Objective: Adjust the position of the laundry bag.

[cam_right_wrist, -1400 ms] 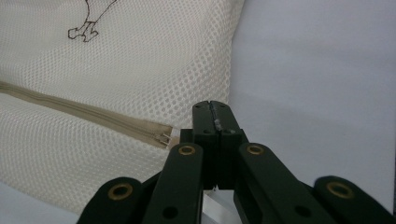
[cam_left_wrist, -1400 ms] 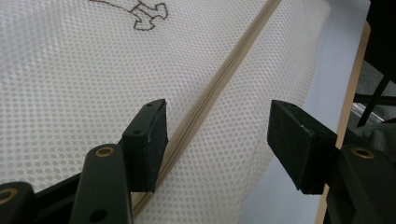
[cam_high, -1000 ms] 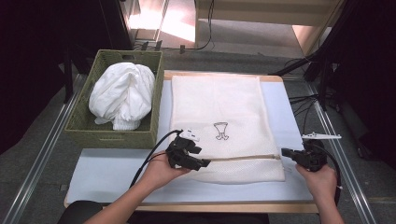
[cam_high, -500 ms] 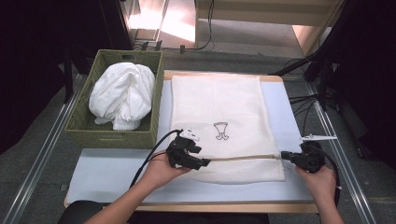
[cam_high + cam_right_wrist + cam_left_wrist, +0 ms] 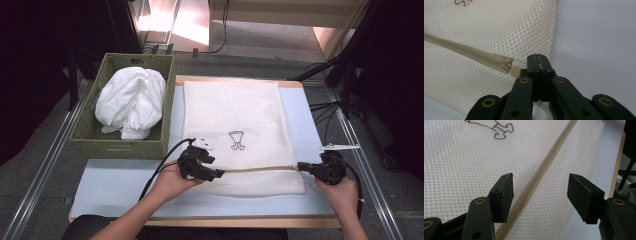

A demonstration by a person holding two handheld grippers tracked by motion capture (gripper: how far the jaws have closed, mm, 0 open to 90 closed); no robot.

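The mesh bag (image 5: pixel 235 130) lies flat in the middle of the desk (image 5: pixel 120 185), and its near end reaches almost to the front edge. A tan zipper (image 5: pixel 260 169) runs across that near end, from side to side.

Your left tool (image 5: pixel 216 175) sits over the left end of the zipper. Its jaws stand wide, one on each side of the zipper line, and they pinch nothing. In the left gripper view the zipper (image 5: pixel 541 176) runs right between them.

Your right tool (image 5: pixel 303 167) is at the right edge of the bag, at the other end of the zipper. Its jaws are pressed tight together. The little pull tab (image 5: pixel 515 71) sits just beside the tips. I think a small bit of the bag's edge may be caught in them, but the view is too close to be sure.

The bag is light, thin and very soft. It will bunch up and slide on the smooth desk if you tug it. So hold it down flat near the zipper with one tool. Grab the small pull tab with the other, not the mesh, which may snag.

A green basket (image 5: pixel 90 135) with a white cloth (image 5: pixel 131 102) sits at the far left corner.
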